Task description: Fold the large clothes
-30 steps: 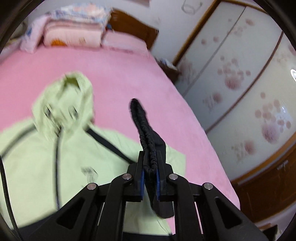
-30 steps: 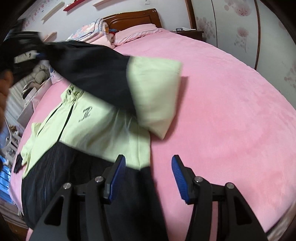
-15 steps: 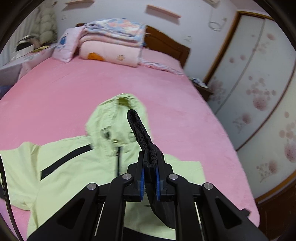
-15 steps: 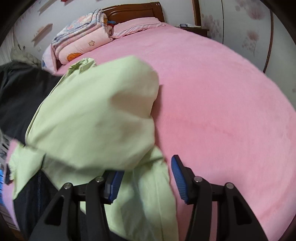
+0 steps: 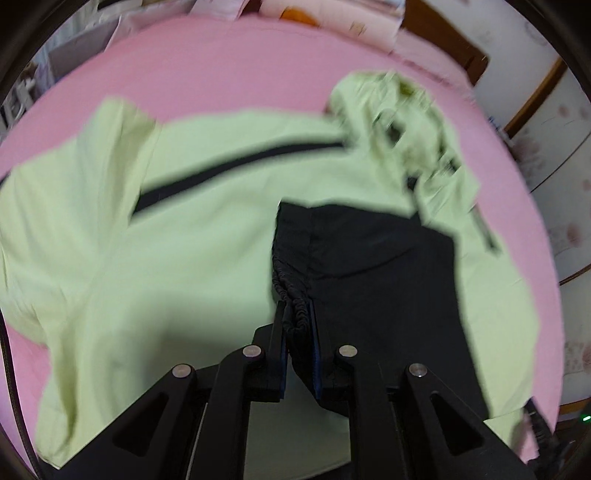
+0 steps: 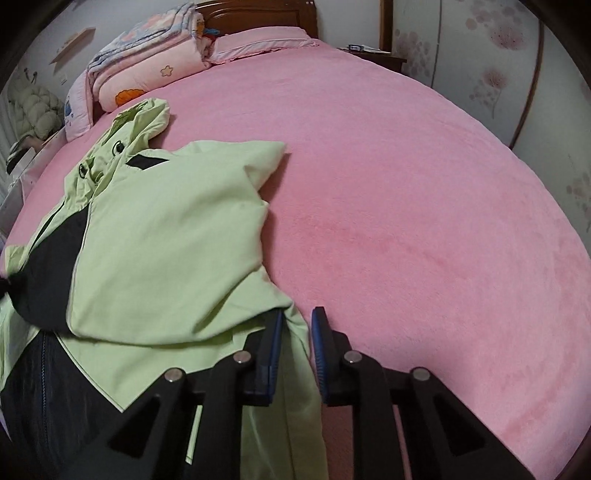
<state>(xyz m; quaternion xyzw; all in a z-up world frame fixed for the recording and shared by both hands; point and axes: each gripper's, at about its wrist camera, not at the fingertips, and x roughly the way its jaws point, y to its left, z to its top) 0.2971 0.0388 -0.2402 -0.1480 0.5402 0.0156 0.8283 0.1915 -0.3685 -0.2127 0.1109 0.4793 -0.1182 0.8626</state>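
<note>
**Mia:** Where is the jacket?

**Ben:** The green and black hooded jacket point(image 5: 207, 236) lies flat on the pink bed point(image 6: 424, 206), on the left part of it. Its hood point(image 6: 140, 122) points to the far end, where the pillows are.

**Mia:** What are the left tongs point(image 5: 297, 321) doing?

**Ben:** They are pressed together on the crinkly black cuff point(image 5: 293, 295) of one sleeve. The black sleeve point(image 5: 369, 266) lies across the green chest. I think they hold the cuff so the sleeve can be laid over the middle. That makes the jacket narrower.

**Mia:** And the right tongs point(image 6: 297, 332)?

**Ben:** They sit low at the near right edge of the jacket. A strip of green cloth point(image 6: 295, 354) goes between the two blue pads point(image 6: 320, 343). The gap is small, and the left pad looks to touch the cloth. I cannot see a real pinch, so I cannot tell if they grip it. I think they are there to keep that side from sliding.

**Mia:** Is the fold done?

**Ben:** Not yet, I think. Only one sleeve is tucked in. The left sleeve point(image 5: 62, 199) is spread out to the side.

**Mia:** What is the bed like?

**Ben:** Soft and fuzzy and pink, so cloth may drag on it. Folded quilts point(image 6: 147, 70) are stacked at the far left by the brown headboard point(image 6: 258, 16). On the right is a wardrobe door with pink flowers point(image 6: 491, 77). A small nightstand point(image 6: 373, 53) sits beside the far right of the bed.
</note>
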